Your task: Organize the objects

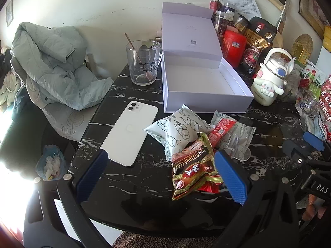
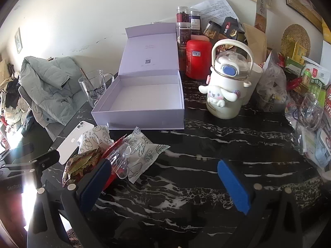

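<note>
Both grippers, left gripper [image 1: 161, 175] & right gripper [image 2: 165, 184], gape wide, empty, over black marble table [image 2: 206, 144]; crinkly red-gold foil snack packet [image 1: 192, 165] (reads "NUTRITIOUS CERE…", upside down) near open white cardboard box [image 1: 198, 82].

The left gripper [image 1: 161, 173] has a black plastic frame that forks into two broad arms, each ending in a flat rectangular pad of blue rubber with a fine knurled grain. A round silver screw head sits at the base of each of its fingers [image 1: 230, 178], with another further out on each arm. The right gripper [image 2: 165, 183] is built alike: black forked frame, blue textured fingers [image 2: 234, 188], and silver screw heads. In the left wrist view its black body carries white lettering reading "DAS". A person's fingertips [image 1: 312, 206] show beside it.
</note>
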The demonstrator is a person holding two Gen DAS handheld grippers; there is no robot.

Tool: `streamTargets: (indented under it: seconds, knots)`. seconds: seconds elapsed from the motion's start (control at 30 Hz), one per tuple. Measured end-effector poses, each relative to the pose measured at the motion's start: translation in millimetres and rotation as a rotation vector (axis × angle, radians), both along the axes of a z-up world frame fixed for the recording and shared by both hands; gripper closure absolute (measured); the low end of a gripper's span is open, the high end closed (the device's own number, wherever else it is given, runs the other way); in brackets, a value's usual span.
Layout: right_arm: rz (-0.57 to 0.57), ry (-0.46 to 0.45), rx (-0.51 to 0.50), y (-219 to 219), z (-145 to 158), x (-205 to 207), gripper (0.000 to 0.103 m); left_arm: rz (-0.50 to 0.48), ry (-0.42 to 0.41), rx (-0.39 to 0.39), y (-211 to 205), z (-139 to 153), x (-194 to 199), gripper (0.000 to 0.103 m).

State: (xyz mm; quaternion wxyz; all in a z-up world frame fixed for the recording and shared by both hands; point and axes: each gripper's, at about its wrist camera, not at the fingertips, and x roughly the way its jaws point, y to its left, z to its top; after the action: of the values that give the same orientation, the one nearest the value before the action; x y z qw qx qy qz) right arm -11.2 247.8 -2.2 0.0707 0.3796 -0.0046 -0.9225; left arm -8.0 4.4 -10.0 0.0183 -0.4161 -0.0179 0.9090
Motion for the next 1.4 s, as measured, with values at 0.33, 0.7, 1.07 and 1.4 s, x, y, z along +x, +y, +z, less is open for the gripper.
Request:
streamTargets:
  seconds: [0.33, 0.7, 1.07, 1.4]
  knots:
    - [-0.001, 0.002, 0.000, 1, 0, -1, 0.000, -0.008, -0.003, -0.003, 2, 0, -5, 0.000]
    - [0.007, -0.007, -0.004, -1, -1, -6, 0.000, -0.015, -0.033, 0.000, 0, -4, -13, 0.000]
    - [0.046, -0.033, -0.017, -4, -6, -11, 0.000, -0.028, -0.056, -0.014, 1, -7, -20, 0.000]
    - [0.048, -0.057, -0.029, -2, -12, -16, 0.000, -0.025, -0.062, -0.010, 1, -8, -24, 0.000]
